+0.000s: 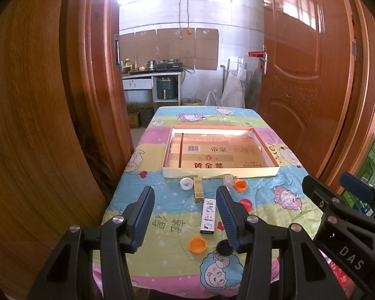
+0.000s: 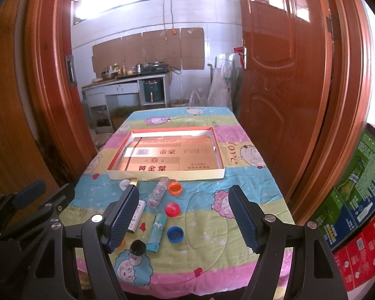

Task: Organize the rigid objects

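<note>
Hovering above the table [image 1: 262,187], the left gripper [image 1: 185,215] and right gripper [image 2: 183,217] are keeping fingers spread, holding nothing. Only the right wrist view is showing the blue cap [image 2: 175,233].

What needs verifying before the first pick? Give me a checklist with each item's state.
1. Left hand-held gripper open with nothing between its fingers: ok.
2. Right hand-held gripper open with nothing between its fingers: ok.
3. Shallow box free of loose items, only its cardboard liner inside: ok.
4. Blue cap apart from the teal pack beside it: ok.
5. Black cap clear of the teal pack: cannot tell, they look nearly touching.
6. White printed stick fully visible in both views: not ok, a finger hides part in the right wrist view.
</note>
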